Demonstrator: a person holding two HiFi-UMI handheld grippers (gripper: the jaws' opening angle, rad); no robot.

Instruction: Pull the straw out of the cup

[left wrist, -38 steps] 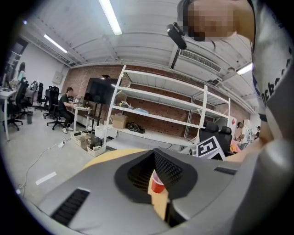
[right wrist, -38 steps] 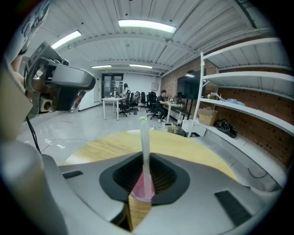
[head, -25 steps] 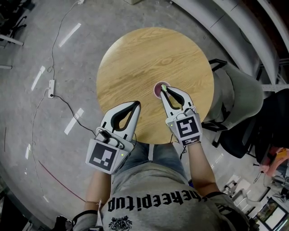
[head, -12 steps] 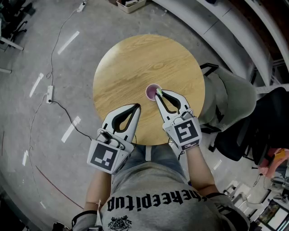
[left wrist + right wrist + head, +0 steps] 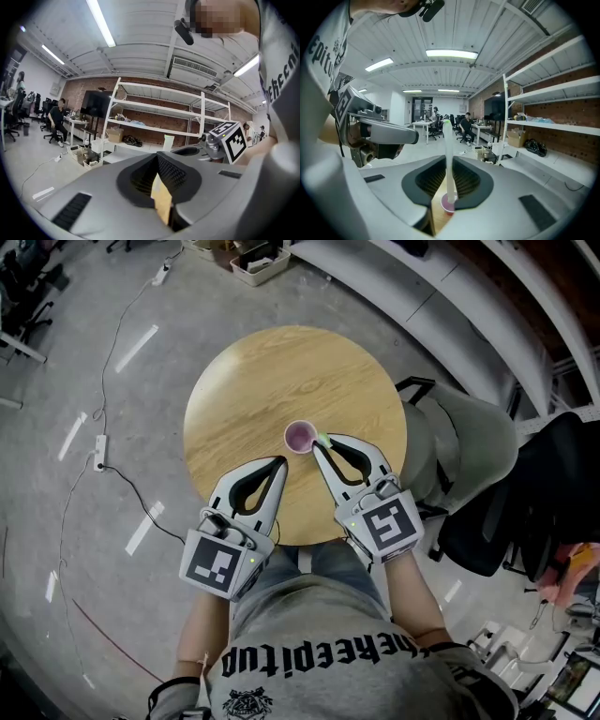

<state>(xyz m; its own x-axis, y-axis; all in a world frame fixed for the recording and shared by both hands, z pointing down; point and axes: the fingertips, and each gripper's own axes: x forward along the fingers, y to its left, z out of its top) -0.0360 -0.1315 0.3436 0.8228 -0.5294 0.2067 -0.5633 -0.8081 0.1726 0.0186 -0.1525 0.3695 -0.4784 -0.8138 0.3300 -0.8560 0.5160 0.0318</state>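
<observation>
A small purple cup (image 5: 299, 437) stands on the round wooden table (image 5: 262, 381), a little past its middle. My right gripper (image 5: 319, 443) is just right of the cup, shut on a pale straw with a green end (image 5: 323, 440). In the right gripper view the straw (image 5: 448, 140) stands upright between the jaws, and its lower end shows over the cup's mouth (image 5: 448, 205). Whether that end is still inside the cup I cannot tell. My left gripper (image 5: 280, 463) hovers over the table's near side, shut and holding nothing, about a hand's width from the cup.
A grey-covered chair (image 5: 469, 442) stands close to the table's right side, with a black office chair (image 5: 562, 493) beyond it. A cable and power strip (image 5: 98, 451) lie on the floor at left. Metal shelving (image 5: 159, 108) lines the brick wall ahead.
My right gripper has risen with the straw, and its tips have shifted from over the cup's mouth to just beside it. The cup has stayed on the table. The left gripper has lifted slightly.
</observation>
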